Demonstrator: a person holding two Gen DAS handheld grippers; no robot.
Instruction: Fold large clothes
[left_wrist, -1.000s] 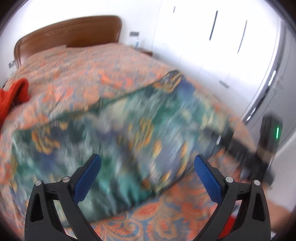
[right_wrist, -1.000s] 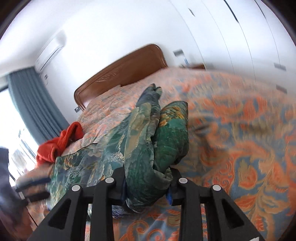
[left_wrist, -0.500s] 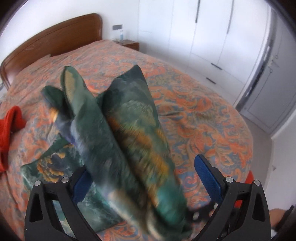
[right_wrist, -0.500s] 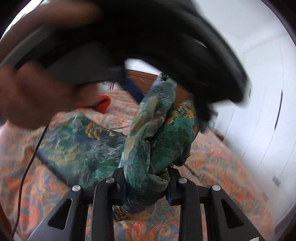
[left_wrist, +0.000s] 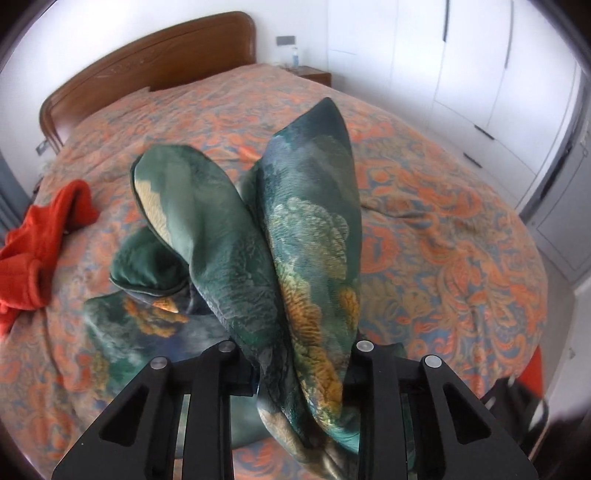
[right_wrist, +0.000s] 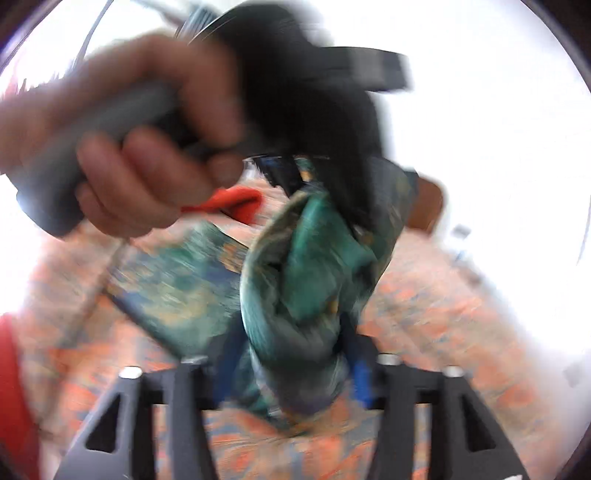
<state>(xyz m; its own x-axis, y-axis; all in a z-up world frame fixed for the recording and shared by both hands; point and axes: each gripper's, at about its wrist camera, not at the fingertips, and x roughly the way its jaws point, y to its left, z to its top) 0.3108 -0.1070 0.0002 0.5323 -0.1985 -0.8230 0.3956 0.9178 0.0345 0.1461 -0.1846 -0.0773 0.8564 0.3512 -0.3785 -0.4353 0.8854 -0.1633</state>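
Floral-covered bed (left_wrist: 443, 236) carries a green patterned cloth (left_wrist: 306, 229) and red garment (left_wrist: 40, 240)

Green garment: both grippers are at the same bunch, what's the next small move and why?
Probably draw the right gripper back off the green garment. The left gripper has just closed on the bunch, while the right's jaws have just been opening, cloth still between them, so the handover looks nearly complete.

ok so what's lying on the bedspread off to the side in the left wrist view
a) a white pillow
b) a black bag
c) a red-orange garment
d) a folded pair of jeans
c: a crumpled red-orange garment lies on the patterned bedspread near the view's left edge, apart from the green patterned cloth that the left gripper is shut on.
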